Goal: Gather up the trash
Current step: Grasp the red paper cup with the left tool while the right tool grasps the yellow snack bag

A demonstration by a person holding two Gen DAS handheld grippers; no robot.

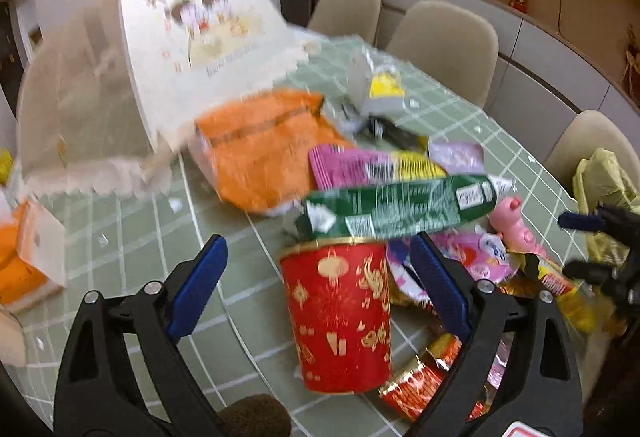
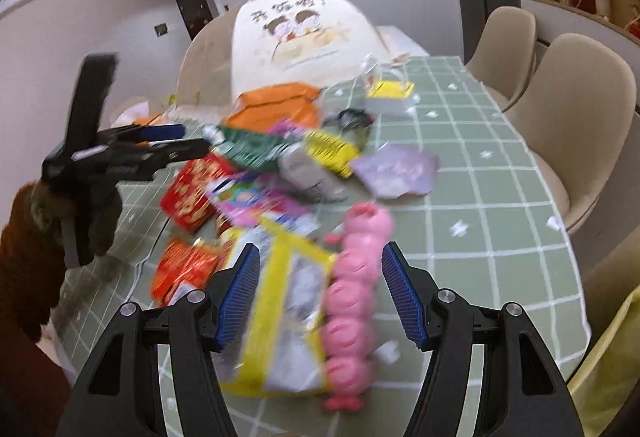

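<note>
We find the left gripper (image 1: 320, 285) with its blue-padded fingers (image 1: 198, 285) spread wide, the red paper cup (image 1: 338, 321) standing between them but touched by neither pad. In the right wrist view, the right gripper (image 2: 320, 301) likewise has its fingers (image 2: 240, 297) spread, and between them lie a yellow-edged packet (image 2: 280, 321) and a pink pig-shaped toy (image 2: 356, 297), side by side on the counter (image 2: 480, 237); we cannot tell whether either pad makes contact, as the picture is blurred. Just beyond the cup we note a green wrapper (image 1: 400, 209) lying across its rim, with red-and-gold wrappers (image 1: 424, 377) beside its base. Farther along the green checked counter, the trash is heaped together: a pink-and-yellow sachet (image 1: 360, 165), an orange bag (image 1: 260, 149), a pale purple packet (image 2: 396, 169) and a grey-and-yellow carton (image 1: 384, 89). Small white scraps (image 2: 460, 227) are scattered over the cloth. At the far end stands a mesh food cover (image 2: 304, 33) printed with a cartoon. Beige chairs (image 2: 576, 109) line the counter's right side. A yellow plastic bag (image 1: 604, 181) hangs at the near right edge.
</note>
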